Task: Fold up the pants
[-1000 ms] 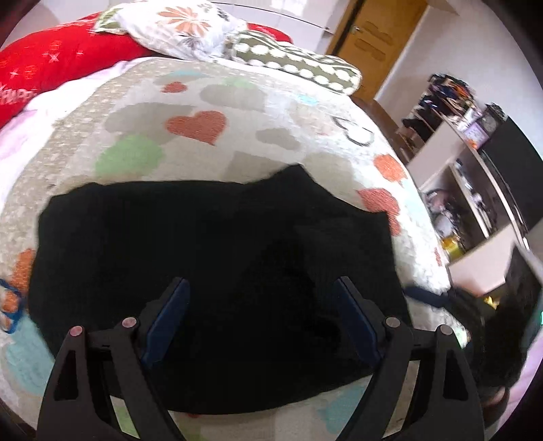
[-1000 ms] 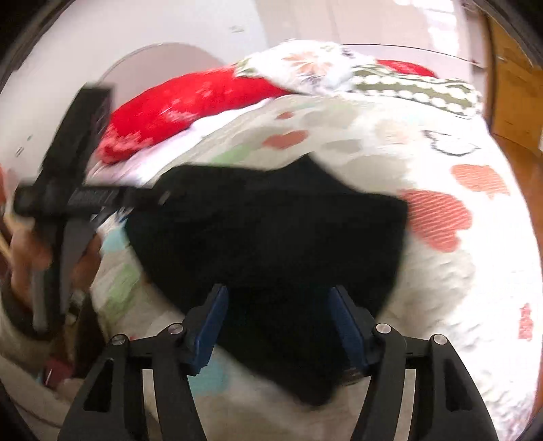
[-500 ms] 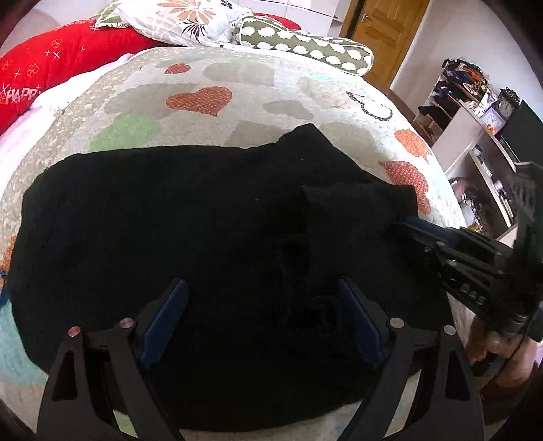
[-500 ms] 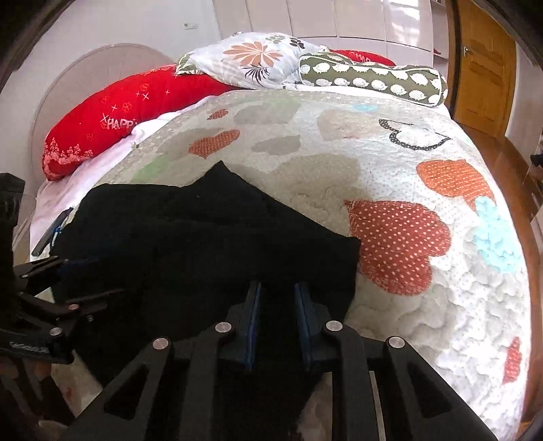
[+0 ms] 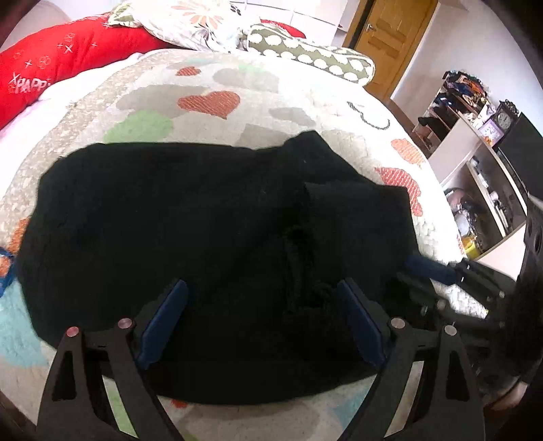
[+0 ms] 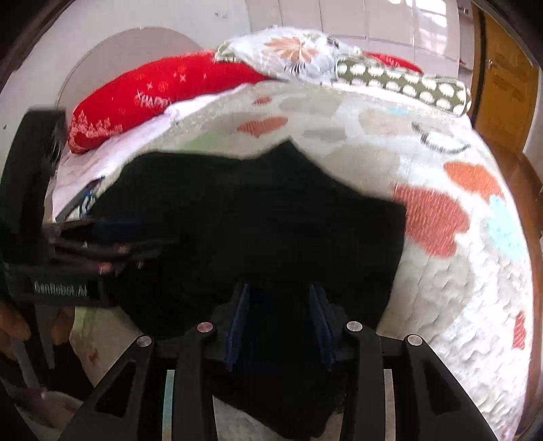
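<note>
Lying folded near the bed's (image 5: 322,112) near edge, the black pants (image 5: 210,230) spread across the heart-patterned quilt. Above them the left gripper (image 5: 263,319) hovers, fingers spread wide. The right gripper (image 6: 279,322), jaws just reopening, straddles the pants' right corner without pinching.

The pants (image 5: 210,237) lie on the bed (image 5: 237,81) under my left gripper (image 5: 264,319). Pillows (image 5: 190,23) sit beyond them. Shelves (image 5: 475,163) stand to my right.
</note>
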Tool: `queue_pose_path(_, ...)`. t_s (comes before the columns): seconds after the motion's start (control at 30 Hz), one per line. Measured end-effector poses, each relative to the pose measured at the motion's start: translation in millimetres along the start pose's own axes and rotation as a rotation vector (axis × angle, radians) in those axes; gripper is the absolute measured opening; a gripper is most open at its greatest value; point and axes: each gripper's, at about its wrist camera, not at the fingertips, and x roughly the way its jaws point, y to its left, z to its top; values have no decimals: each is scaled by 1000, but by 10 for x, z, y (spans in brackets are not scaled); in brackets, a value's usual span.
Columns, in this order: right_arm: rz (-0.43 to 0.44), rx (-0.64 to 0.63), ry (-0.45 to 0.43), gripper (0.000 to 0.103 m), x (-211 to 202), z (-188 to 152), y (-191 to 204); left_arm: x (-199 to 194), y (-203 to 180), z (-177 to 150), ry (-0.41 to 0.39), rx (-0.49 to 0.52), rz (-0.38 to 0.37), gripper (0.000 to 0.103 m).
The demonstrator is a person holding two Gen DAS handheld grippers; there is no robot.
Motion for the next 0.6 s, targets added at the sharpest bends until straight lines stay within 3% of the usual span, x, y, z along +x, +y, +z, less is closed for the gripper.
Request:
queue_pose_path(0.2, 43, 33, -50, 44, -4, 277, 50, -216, 92, -39, -46, -1, 51, 91)
queue_pose_path(0.3, 40, 23, -31, 45, 187, 388, 123, -310, 168, -51, -69, -9, 72, 91)
queue_pose_path(0.43, 63, 26, 24, 57, 508, 423, 191, -394, 276, -75, -86, -30, 86, 91)
queue_pose_path(0.6, 45, 1, 22, 59, 371, 475, 268, -455, 415, -104, -101, -64, 99, 91)
